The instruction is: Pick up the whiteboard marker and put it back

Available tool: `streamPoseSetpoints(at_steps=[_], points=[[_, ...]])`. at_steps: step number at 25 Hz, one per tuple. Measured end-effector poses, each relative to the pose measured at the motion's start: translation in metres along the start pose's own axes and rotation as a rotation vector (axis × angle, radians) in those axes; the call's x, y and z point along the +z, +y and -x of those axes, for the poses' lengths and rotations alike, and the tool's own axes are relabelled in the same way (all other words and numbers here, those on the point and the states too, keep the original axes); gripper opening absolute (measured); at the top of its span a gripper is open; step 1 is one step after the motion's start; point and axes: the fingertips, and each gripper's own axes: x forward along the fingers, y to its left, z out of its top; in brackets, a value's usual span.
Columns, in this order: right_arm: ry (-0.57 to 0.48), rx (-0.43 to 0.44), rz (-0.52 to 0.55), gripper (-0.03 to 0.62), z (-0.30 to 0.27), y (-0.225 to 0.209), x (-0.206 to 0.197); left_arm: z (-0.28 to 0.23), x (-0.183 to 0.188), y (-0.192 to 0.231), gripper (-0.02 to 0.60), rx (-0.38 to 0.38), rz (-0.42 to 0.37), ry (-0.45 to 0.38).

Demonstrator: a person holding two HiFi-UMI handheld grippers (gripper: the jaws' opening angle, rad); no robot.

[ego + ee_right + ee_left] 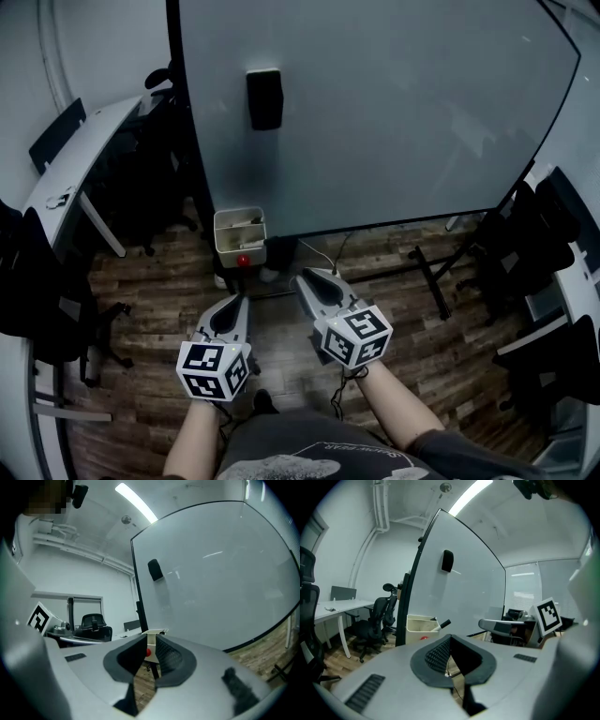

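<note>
A white box [239,231] stands on the floor at the whiteboard's [394,112] lower left corner. A whiteboard marker [440,624] with a black cap sticks out of the box [421,626]. A small red thing [244,261] sits at the box's front. Both grippers are held low in front of the board, a short way from the box. My left gripper [236,302] points toward the box, its tips together and nothing in them. My right gripper [305,281] is open and empty; the box [152,635] shows through its gap.
A black eraser [264,98] clings to the board. The board's stand legs [431,277] and a cable [323,255] lie across the wood floor. A white desk [80,159] and office chairs [159,169] stand at the left, more chairs [530,244] at the right.
</note>
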Motion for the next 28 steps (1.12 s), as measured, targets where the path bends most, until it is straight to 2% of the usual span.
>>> streamPoseSetpoints(at_steps=[16, 28], points=[[0.022, 0.015, -0.071, 0.04, 0.117, 0.01, -0.028, 0.062, -0.04, -0.095, 0.014, 0.03, 0.018, 0.01], [0.051, 0.031, -0.004, 0.029, 0.145, 0.016, -0.032, 0.069, -0.05, -0.121, 0.014, 0.021, 0.013, 0.028]])
